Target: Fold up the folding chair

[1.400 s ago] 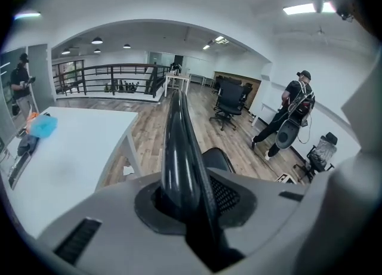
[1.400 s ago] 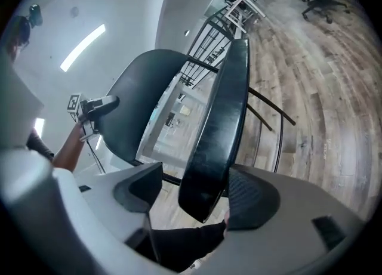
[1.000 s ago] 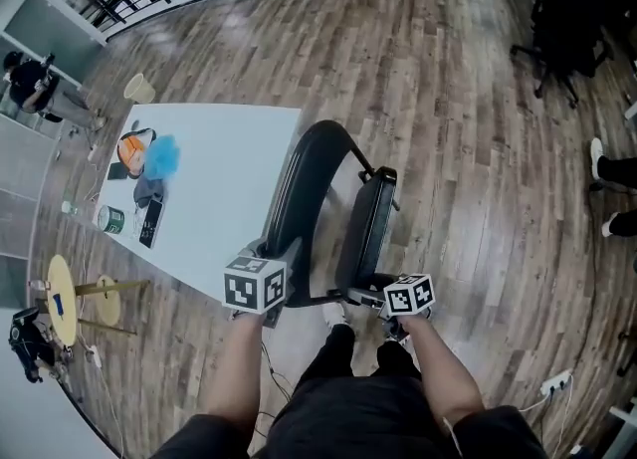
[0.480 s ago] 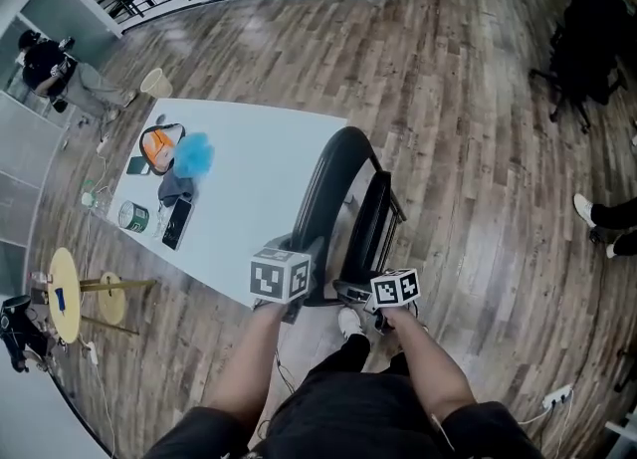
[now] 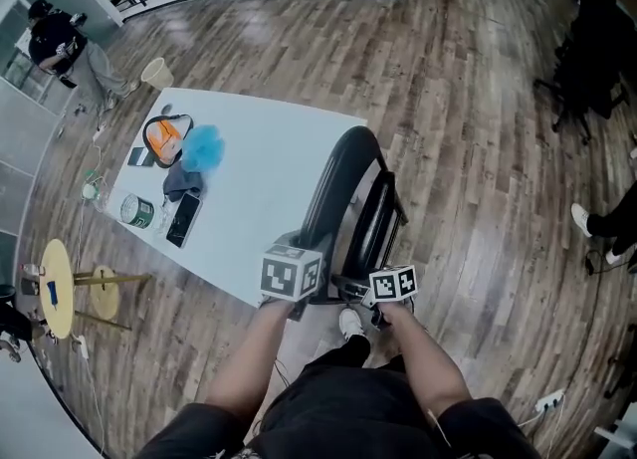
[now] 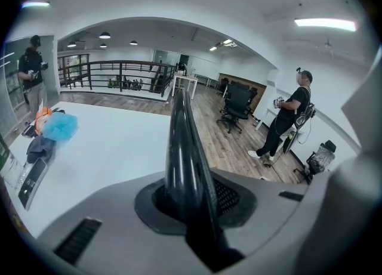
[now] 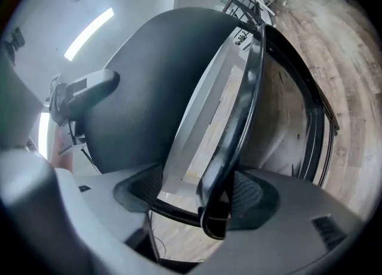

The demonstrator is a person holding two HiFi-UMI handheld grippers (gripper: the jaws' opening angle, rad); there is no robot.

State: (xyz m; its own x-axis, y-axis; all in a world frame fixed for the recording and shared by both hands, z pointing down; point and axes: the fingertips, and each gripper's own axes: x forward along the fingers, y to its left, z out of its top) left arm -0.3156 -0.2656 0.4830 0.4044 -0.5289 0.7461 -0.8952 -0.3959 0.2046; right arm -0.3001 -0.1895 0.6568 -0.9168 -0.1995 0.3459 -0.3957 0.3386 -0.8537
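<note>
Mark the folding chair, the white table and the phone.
folding chair [image 5: 331, 191]: head view, on its backrest.
white table [image 5: 261, 166]: head view, bare top.
phone [image 5: 182, 220]: head view, middle of its dark face.

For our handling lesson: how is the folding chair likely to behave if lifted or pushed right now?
The chair is probably stiff: it has a hard black shell and a tube frame. Its glossy back, clamped in the left gripper, may slip. Nearly folded flat, it stands narrow and could tip sideways.

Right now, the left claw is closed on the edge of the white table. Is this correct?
No. The left claw is closed on the black back of the folding chair, not on the white table; the left gripper view shows it.
</note>
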